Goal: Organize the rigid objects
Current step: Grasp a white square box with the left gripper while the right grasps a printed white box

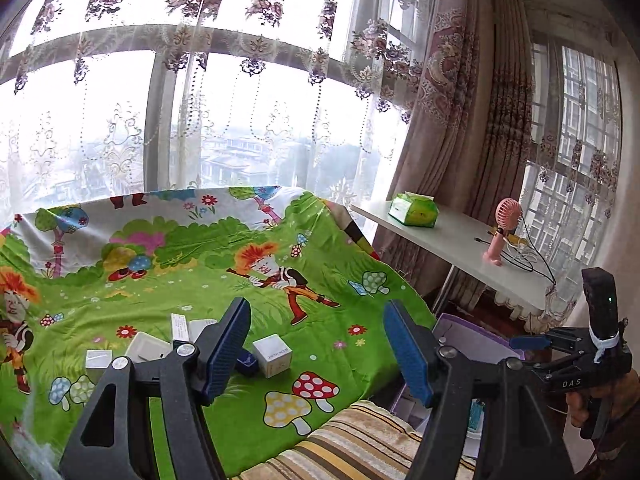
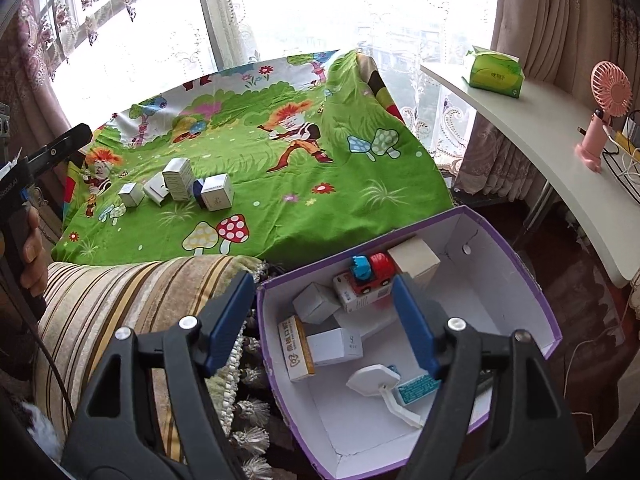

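Observation:
Several small white boxes (image 2: 176,186) lie in a cluster on the green cartoon cloth (image 2: 280,200); in the left wrist view the nearest white cube box (image 1: 273,355) sits just past my left gripper (image 1: 316,328), which is open and empty above the cloth (image 1: 248,264). My right gripper (image 2: 324,300) is open and empty, over the near left corner of a purple-edged cardboard box (image 2: 532,280). That box holds a red and blue toy car (image 2: 370,272), several small white boxes (image 2: 334,346) and a white plastic piece (image 2: 376,380).
A striped cushion (image 2: 120,300) lies in front of the cloth. A white desk (image 2: 540,128) at right carries a green tissue pack (image 2: 494,72), a pink fan (image 2: 604,116) and cables. Window and curtains stand behind.

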`<state>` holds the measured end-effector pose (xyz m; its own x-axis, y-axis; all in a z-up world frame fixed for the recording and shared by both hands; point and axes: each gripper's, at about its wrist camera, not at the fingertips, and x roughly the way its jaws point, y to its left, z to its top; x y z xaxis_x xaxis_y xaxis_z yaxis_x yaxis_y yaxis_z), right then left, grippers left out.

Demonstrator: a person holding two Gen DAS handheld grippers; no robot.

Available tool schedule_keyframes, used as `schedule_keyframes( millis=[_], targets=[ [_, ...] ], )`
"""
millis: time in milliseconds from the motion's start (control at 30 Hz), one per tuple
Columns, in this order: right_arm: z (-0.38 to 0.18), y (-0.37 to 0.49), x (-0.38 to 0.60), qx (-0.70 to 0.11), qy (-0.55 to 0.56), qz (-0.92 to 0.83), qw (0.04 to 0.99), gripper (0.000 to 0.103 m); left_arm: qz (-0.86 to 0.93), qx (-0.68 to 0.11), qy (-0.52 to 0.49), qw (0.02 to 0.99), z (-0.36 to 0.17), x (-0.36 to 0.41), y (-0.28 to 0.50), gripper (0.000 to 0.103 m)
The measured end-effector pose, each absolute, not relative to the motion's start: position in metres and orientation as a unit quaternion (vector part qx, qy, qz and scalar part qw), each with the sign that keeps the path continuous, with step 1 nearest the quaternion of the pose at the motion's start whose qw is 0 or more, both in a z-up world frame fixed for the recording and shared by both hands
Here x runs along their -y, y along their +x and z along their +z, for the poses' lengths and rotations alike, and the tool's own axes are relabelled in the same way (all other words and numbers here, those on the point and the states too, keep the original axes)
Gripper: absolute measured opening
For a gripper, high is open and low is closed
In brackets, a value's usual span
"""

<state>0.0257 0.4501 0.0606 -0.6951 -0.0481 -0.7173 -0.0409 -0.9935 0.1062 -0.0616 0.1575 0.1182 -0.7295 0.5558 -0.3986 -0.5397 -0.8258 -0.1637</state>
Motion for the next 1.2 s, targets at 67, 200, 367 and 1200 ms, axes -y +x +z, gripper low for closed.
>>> schedule_keyframes(
  millis=[67,200,367,1200],
  targets=[
    [0.062,0.019,-0.438,0.048,0.391,-0.919,0.013,0.077,0.941,0.031,-0.206,0.265,0.124,-0.132,-0.063,0.07],
    [0.065,0.001,-0.414,0.036,0.391,-0.919,0.033,0.077,0.954,0.059,-0.187,0.226,0.133,-0.086,-0.067,0.07],
    [0.07,-0.027,-0.393,0.038,0.385,-0.921,0.045,0.079,0.959,0.088,-0.19,0.193,0.136,-0.046,-0.081,0.07],
    [0.025,-0.188,-0.284,0.044,0.44,-0.893,0.083,0.084,0.887,0.094,-0.451,0.025,0.005,-0.008,-0.255,0.077]
  ],
)
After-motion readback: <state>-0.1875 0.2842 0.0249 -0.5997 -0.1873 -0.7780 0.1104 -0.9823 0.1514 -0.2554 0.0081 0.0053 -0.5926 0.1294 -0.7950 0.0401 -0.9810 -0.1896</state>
